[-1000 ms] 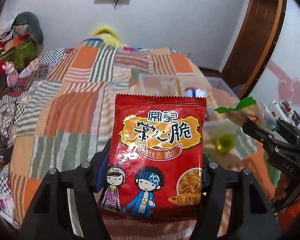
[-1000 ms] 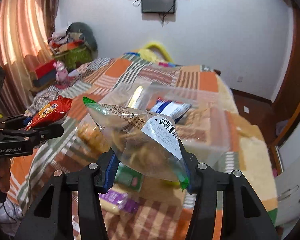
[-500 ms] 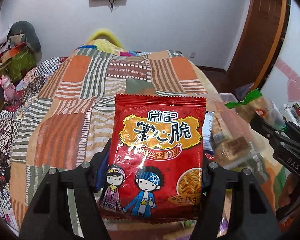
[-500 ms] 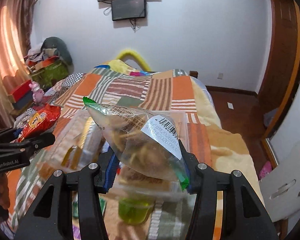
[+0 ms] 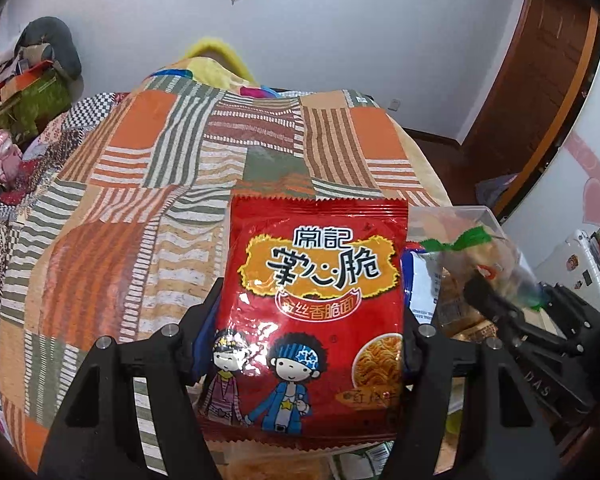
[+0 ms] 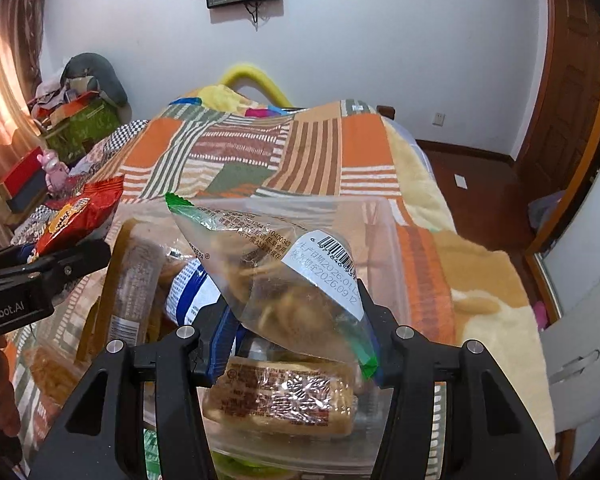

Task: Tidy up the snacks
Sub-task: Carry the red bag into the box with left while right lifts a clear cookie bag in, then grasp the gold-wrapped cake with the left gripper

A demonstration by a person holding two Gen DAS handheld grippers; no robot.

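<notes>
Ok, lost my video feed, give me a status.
Left gripper shut on red noodle packet. Right gripper shut on clear snack bag, above the clear bin holding packaged snacks. Nothing blocking the bin.

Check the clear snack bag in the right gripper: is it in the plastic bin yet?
Not yet. The clear snack bag is clamped in the right gripper, above the packets lying in the clear plastic bin.

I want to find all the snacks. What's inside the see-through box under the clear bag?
The clear box holds a wrapped bread, a blue-and-white packet and a tall yellowish packet. The clear bag in the right gripper covers its middle.
</notes>
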